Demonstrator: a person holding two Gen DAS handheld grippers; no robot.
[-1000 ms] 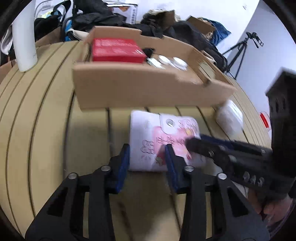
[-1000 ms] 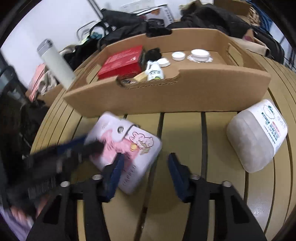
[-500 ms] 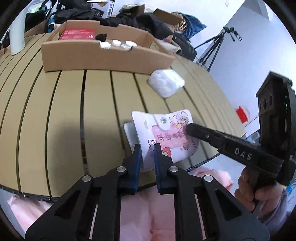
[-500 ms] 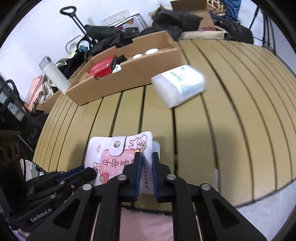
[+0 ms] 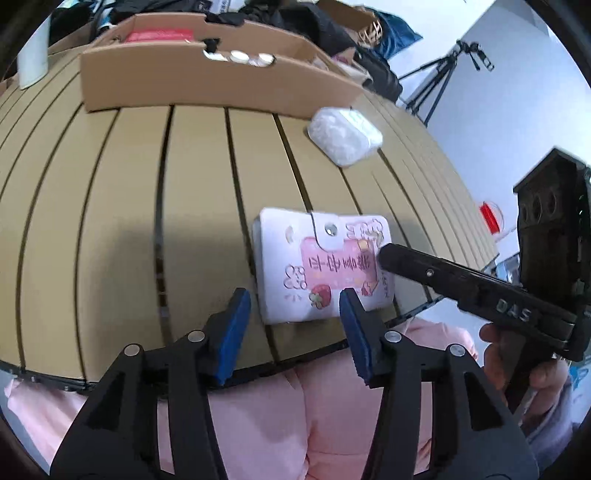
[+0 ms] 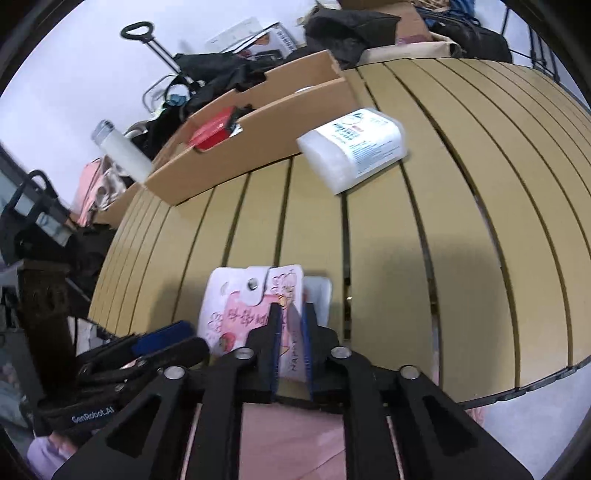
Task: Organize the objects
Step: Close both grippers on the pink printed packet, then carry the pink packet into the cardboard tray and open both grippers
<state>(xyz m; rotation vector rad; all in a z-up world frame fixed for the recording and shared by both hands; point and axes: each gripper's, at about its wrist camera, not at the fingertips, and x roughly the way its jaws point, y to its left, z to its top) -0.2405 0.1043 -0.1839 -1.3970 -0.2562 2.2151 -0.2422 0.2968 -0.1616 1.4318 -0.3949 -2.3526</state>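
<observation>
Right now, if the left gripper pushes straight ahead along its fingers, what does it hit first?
Probably the pink-and-white card wallet: it lies just ahead of the open left gripper, overlapping its right finger's line. Height above the table is unclear.

Slatted tan bench [image 5: 110,221] carried everything. Black camera tripod [image 5: 439,79] stood past its far right corner by the wall. Dark bags and clothes [image 6: 221,70] were heaped behind the bench, with a trolley handle [image 6: 138,31] poking up.

Looks like a makeshift lab or storage room, slatted table [image 5: 110,206], tripod [image 5: 439,81] by a bare white wall, bags [image 6: 218,70] and cartons [image 6: 384,14] heaped behind, trolley handle [image 6: 138,31], cardboard tray [image 6: 251,136] of odds
</observation>
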